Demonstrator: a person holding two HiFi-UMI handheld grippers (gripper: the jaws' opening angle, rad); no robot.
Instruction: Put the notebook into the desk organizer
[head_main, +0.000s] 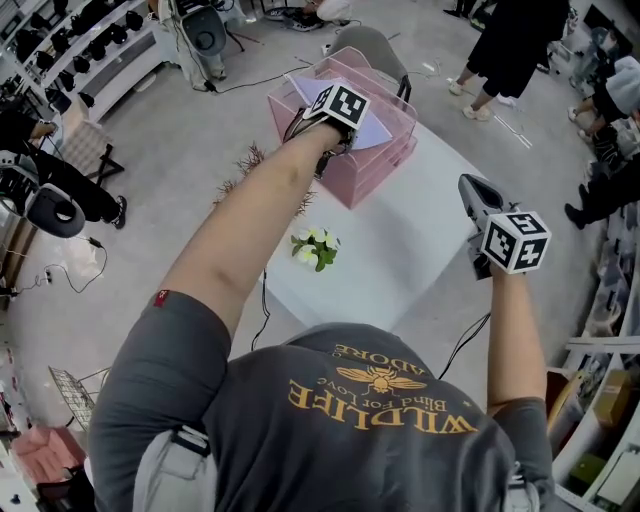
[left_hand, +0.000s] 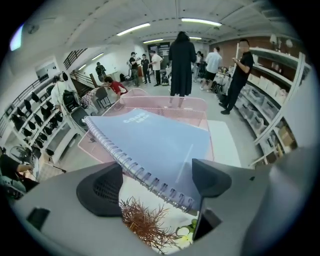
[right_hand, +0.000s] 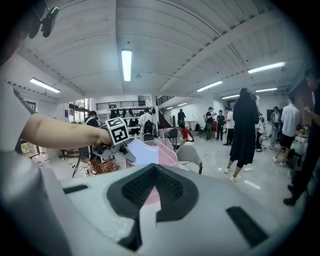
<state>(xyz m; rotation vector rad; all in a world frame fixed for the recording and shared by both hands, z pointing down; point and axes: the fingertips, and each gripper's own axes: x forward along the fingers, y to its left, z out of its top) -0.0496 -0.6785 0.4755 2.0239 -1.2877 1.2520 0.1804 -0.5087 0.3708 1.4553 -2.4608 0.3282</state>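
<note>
White table (head_main: 400, 262). Pink desk organizer (head_main: 388, 160), at the table's far corner. Blue spiral notebook (left_hand: 155, 142), tilted across the organizer's top. Left gripper (left_hand: 156, 182): jaws apart, not gripping the notebook. Right gripper (right_hand: 152, 189): jaws together, empty. Flower sprig (head_main: 316, 247), left edge.

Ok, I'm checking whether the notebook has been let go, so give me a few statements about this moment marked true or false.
1. The left claw is open and does not pinch the notebook. True.
2. The notebook's cover is red. False: it is pale blue, with a spiral binding.
3. The desk organizer is pink. True.
4. The right claw holds the flowers. False: it is shut on nothing, and the flowers lie on the table.
</note>
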